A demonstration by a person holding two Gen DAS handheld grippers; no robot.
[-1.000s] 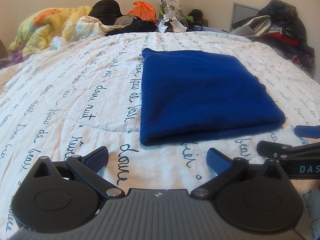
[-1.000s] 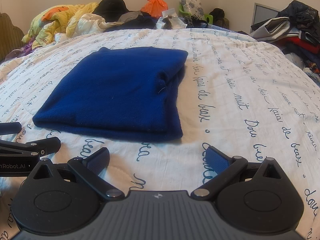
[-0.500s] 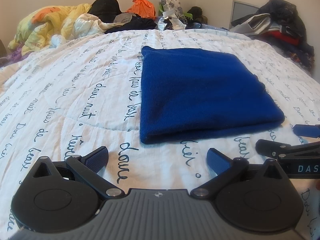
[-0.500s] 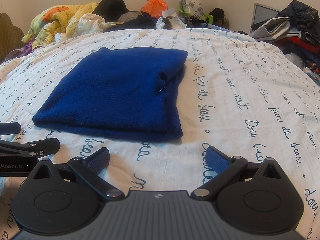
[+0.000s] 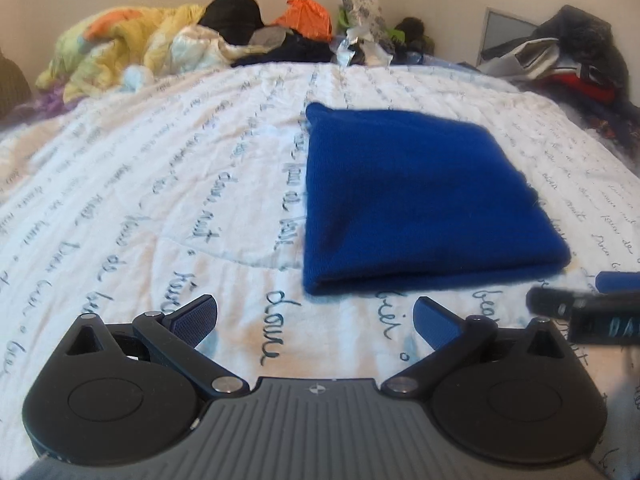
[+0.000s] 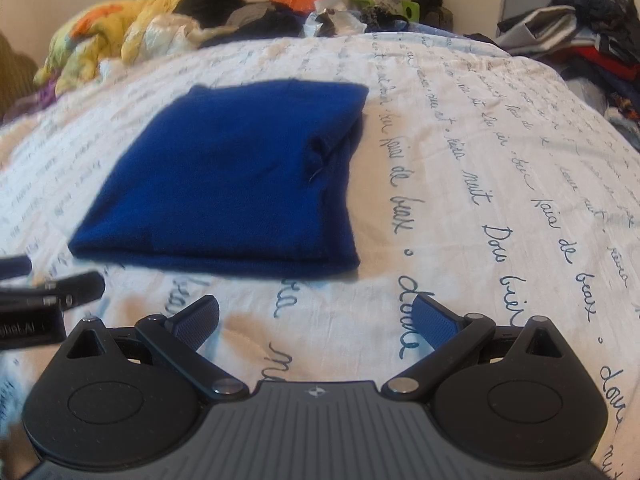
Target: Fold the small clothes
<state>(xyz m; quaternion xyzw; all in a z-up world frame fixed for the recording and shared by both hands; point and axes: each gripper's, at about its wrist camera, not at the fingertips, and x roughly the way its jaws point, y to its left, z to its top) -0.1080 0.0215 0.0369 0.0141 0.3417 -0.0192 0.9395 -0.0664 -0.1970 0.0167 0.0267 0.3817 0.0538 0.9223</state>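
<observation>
A folded dark blue garment (image 5: 420, 200) lies flat on the white bedspread (image 5: 160, 184) printed with script. In the right wrist view the same blue garment (image 6: 236, 184) sits ahead and to the left. My left gripper (image 5: 316, 316) is open, a short way in front of the garment's near left edge, holding nothing. My right gripper (image 6: 318, 316) is open too, just short of the garment's near right edge. Each gripper's tip shows at the side of the other's view: the right gripper (image 5: 580, 304) and the left gripper (image 6: 48, 292).
A heap of bedding and clothes (image 5: 168, 44) lines the far end of the bed, with an orange bag (image 5: 306, 18) among it. Stacked clothes (image 5: 568, 64) pile up at the far right. The bedspread (image 6: 500, 160) stretches wide on the right.
Both grippers have drawn back slightly and tipped down, so the garment sits a little farther off. The garment has not moved. Both stay open.
</observation>
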